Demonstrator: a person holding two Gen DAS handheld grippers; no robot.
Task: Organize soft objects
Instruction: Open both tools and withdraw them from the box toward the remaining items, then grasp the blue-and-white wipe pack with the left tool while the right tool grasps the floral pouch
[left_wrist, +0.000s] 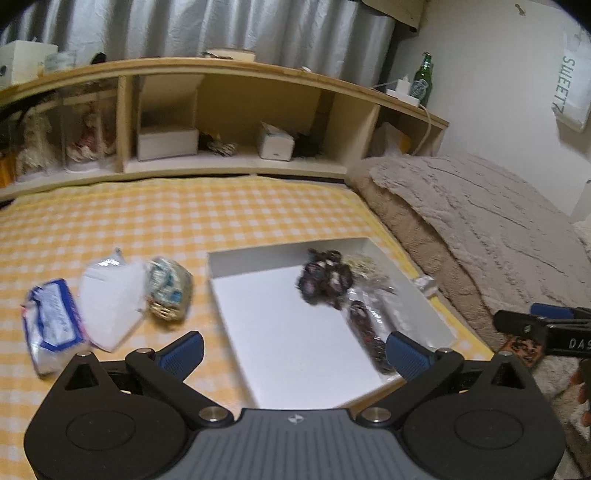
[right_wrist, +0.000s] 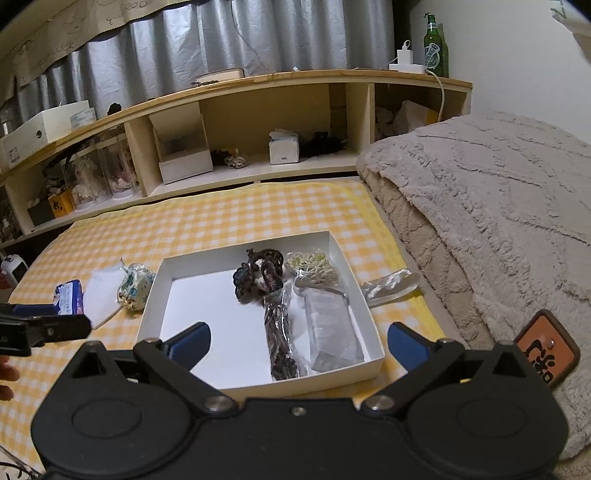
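We held both tools over the bed with the yellow checked sheet (right_wrist: 236, 218). The left hand-held gripper (left_wrist: 293, 352) stood spread wide with nothing between its blue pads, and the right hand-held gripper (right_wrist: 297, 345) was spread the same way, also empty.

The white box (right_wrist: 177, 266) lay on the sheet before us. Along its right side lay a dark scrunchie (right_wrist: 258, 277), a pale bundle of bands (right_wrist: 312, 267), a long clear bag with dark pieces (right_wrist: 280, 339) and a clear flat pouch (right_wrist: 330, 328).

Left of the box, on the sheet, lay a floral pouch (left_wrist: 170, 291), a white mask (left_wrist: 110, 302) and what seemed to be a tissue pack (left_wrist: 51, 325), somewhat blurred. A crumpled clear wrapper (right_wrist: 391, 288) lay just right of the box, beside the grey blanket (right_wrist: 498, 206).
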